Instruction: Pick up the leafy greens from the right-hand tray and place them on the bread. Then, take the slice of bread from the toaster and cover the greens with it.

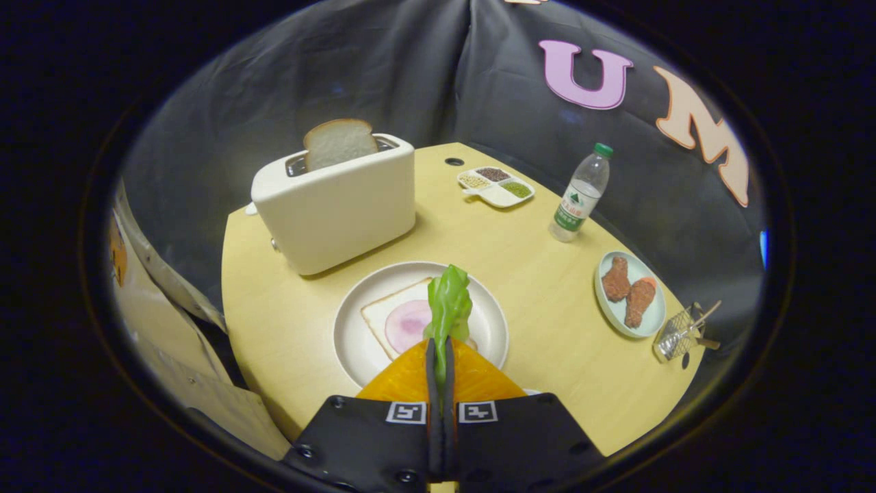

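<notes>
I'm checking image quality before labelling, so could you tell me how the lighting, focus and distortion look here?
Gripper view: even, soft light, the toaster casting a faint shadow; strong fisheye bending of the table edge; the leafy greens pinched between the fingers are sharp, no glare.

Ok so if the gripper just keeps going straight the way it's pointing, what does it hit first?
Probably the bread slice with the pink ham on the white plate. The gripper, shut on the leafy greens, aims down at it, though depth is unclear.
</notes>
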`<action>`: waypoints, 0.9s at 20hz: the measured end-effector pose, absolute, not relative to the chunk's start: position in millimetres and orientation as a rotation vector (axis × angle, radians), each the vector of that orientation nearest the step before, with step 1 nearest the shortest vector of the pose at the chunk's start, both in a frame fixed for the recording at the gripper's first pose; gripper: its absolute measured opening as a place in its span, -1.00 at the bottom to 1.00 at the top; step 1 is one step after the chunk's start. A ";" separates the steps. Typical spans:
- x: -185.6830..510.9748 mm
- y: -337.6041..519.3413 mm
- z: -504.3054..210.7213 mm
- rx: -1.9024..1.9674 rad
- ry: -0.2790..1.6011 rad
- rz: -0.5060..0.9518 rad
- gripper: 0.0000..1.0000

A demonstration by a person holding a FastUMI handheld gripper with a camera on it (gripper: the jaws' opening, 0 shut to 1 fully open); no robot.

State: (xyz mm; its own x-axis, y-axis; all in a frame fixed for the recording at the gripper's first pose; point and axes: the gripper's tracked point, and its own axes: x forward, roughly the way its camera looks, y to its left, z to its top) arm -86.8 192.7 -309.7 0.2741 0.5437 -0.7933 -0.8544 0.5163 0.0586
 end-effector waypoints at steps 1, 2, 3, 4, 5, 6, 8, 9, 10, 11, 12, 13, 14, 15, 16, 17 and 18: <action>-87.2 198.3 -310.8 -0.422 0.865 0.987 -0.93; -89.7 203.4 -311.7 -0.421 0.867 0.998 -0.93; -91.3 209.3 -313.2 -0.418 0.874 1.009 -0.93; -92.9 214.9 -314.1 -0.418 0.876 1.018 -0.93; -94.2 221.3 -314.5 -0.417 0.876 1.027 -0.93; -96.1 227.2 -314.9 -0.413 0.880 1.036 -0.93; -101.6 238.2 -317.9 -0.408 0.890 1.060 -0.88; -102.1 243.8 -319.1 -0.412 0.889 1.071 -0.85; -103.6 247.9 -323.3 -0.413 0.893 1.077 -0.86; -104.4 251.5 -325.5 -0.414 0.897 1.081 -0.86; -105.1 254.7 -327.6 -0.410 0.904 1.084 -0.86; -105.9 257.8 -329.2 -0.404 0.911 1.086 -0.85; -105.6 260.0 -332.3 -0.400 0.916 1.087 -0.85; -103.2 260.2 -335.5 -0.408 0.919 1.076 -0.85; -103.2 255.1 -335.6 -0.418 0.931 1.066 -0.71; -100.6 255.0 -340.5 -0.422 0.938 1.061 -0.56; -97.1 254.8 -345.3 -0.424 0.939 1.049 -0.54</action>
State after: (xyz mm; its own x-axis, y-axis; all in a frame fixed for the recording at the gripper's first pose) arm -97.1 254.8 -345.3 0.1757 0.5441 -0.8204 -0.8754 0.4675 0.1226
